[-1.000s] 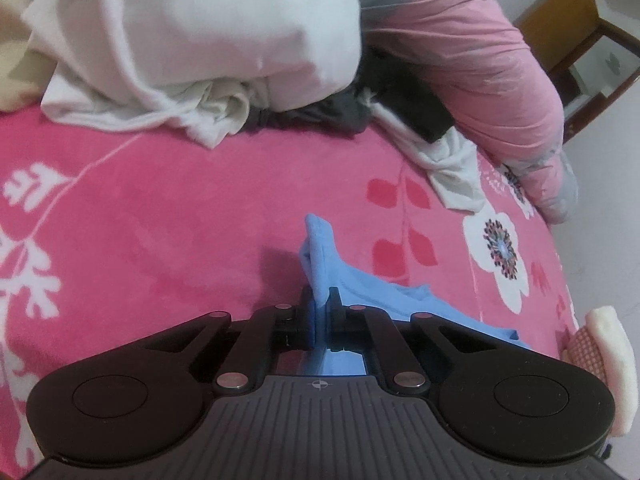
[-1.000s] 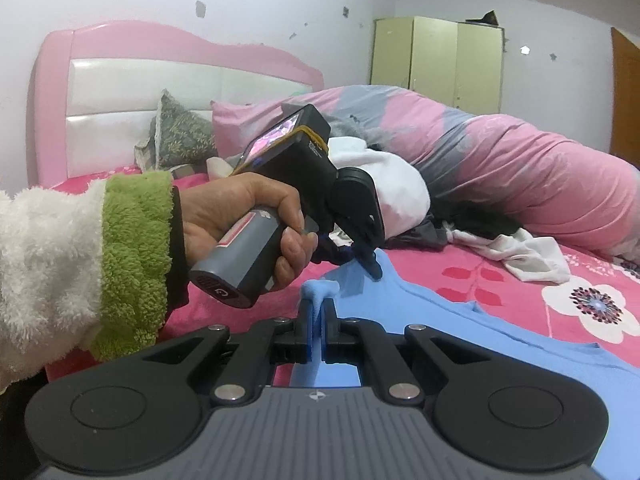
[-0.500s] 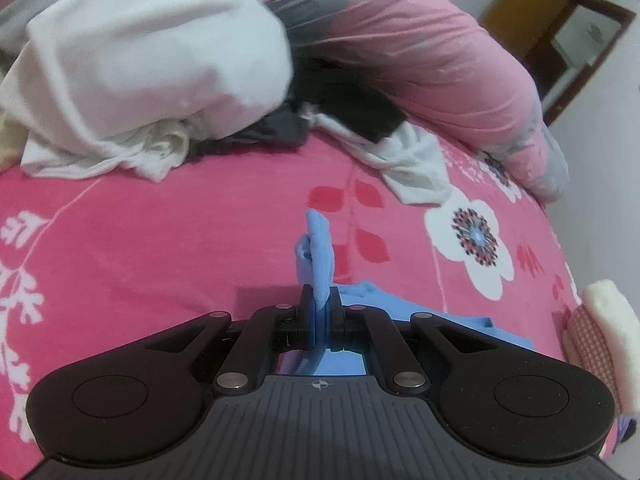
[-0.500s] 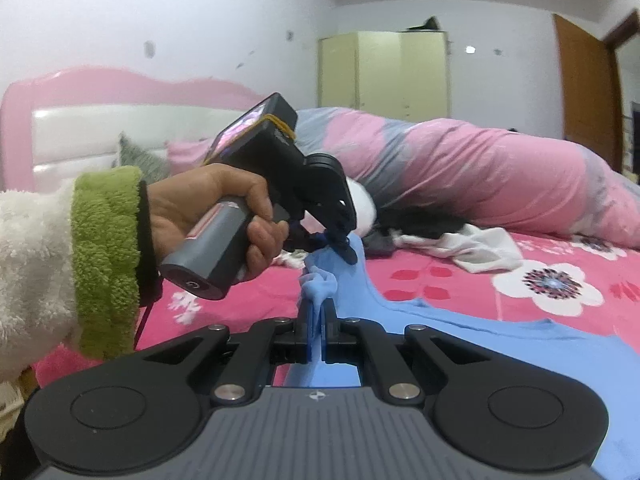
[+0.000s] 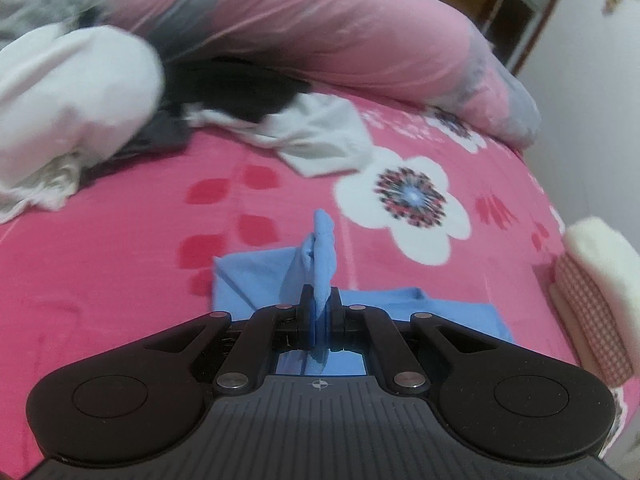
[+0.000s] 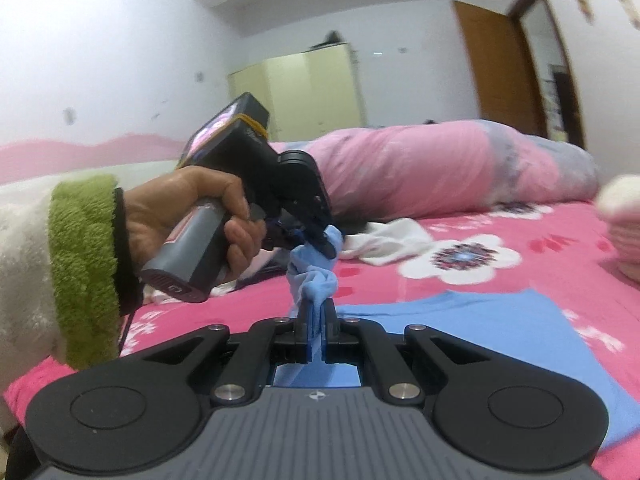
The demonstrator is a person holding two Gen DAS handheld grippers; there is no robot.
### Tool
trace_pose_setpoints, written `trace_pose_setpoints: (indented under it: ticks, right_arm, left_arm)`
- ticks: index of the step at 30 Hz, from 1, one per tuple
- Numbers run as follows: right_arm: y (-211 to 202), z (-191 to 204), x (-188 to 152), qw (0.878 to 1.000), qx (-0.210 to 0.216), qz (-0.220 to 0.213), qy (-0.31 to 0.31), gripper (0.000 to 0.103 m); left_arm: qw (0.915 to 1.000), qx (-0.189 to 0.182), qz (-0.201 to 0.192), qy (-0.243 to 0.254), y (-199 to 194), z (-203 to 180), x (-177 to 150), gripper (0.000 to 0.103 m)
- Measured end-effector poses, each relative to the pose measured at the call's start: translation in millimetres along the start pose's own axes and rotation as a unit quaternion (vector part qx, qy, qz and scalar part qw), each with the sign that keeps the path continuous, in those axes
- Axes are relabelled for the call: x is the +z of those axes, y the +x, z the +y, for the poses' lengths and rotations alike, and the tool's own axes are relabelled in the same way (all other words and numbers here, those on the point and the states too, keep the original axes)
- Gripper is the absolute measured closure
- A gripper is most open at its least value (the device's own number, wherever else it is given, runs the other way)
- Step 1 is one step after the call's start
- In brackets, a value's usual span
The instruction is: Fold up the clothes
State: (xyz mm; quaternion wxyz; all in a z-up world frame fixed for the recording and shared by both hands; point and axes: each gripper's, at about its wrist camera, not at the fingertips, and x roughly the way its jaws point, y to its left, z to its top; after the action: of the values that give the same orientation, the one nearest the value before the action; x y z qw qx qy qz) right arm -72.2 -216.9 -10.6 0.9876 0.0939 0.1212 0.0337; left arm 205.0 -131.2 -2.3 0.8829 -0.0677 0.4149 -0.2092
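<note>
The bed [image 5: 120, 280], under a pink flowered blanket, carries everything. Along its far edge lies a rolled pink-and-grey quilt [image 5: 340, 32], and against that a heap of unfolded clothes: a white garment [image 5: 68, 92], something dark [image 5: 240, 92] and a second white piece [image 5: 320, 140] spilling toward the middle.

The task's thing, the blue garment [image 6: 460, 320], lies spread near the bed's near edge, its body flat on the blanket while one end is lifted clear. In the left wrist view a squared, doubled-looking blue panel lies flat just ahead of the gripper.

Both grippers grip that raised end. The left gripper [image 5: 320, 304] has its jaws closed on a bunched tuft of blue cloth that sticks up between them; the right gripper [image 6: 316, 316] has its jaws closed on a twisted bunch of the same garment. In the right wrist view the person's left hand [image 6: 188, 216], in a green-cuffed fleece sleeve, holds its gripper just beyond, the cloth between the two pinches short and knotted-looking.

Over the last second both views have swung toward the bed's right side, more blue cloth has come into sight under the left gripper, and the two pinches have drawn closer. I judge that the held end is being carried across the garment's body, a fold in progress; the bunching suggests the edge may land wrinkled unless it is drawn taut.
</note>
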Motion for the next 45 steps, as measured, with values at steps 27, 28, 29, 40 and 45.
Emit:
trace_pose_setpoints:
  ticks: [27, 28, 29, 40, 45]
  right_arm:
    - [-40.7, -156.5, -47.6, 0.97, -0.152, -0.001, 0.191, 0.1]
    - [-40.2, -159.4, -49.5, 0.969, -0.155, 0.001, 0.195, 0.1]
    - [-39.6, -162.4, -51.5, 0.967, -0.158, 0.003, 0.198, 0.1]
    - [-34.1, -172.2, -59.7, 0.964, -0.159, 0.012, 0.212, 0.1]
    - [-37.0, -178.4, -58.0, 0.964, -0.137, 0.017, 0.228, 0.1]
  left_arm:
    - [0.9817, -0.009, 0.062, 0.18, 94.1, -197.5, -37.8, 0.101]
    - [0.9804, -0.016, 0.068, 0.184, 97.6, -200.3, -39.4, 0.1]
    - [0.9789, -0.027, 0.078, 0.187, 101.8, -202.2, -41.0, 0.097]
    - [0.9752, -0.182, 0.051, 0.114, 56.5, -151.8, -37.1, 0.064]
    - [0.9754, -0.185, 0.017, 0.118, -11.1, -103.0, -48.6, 0.059]
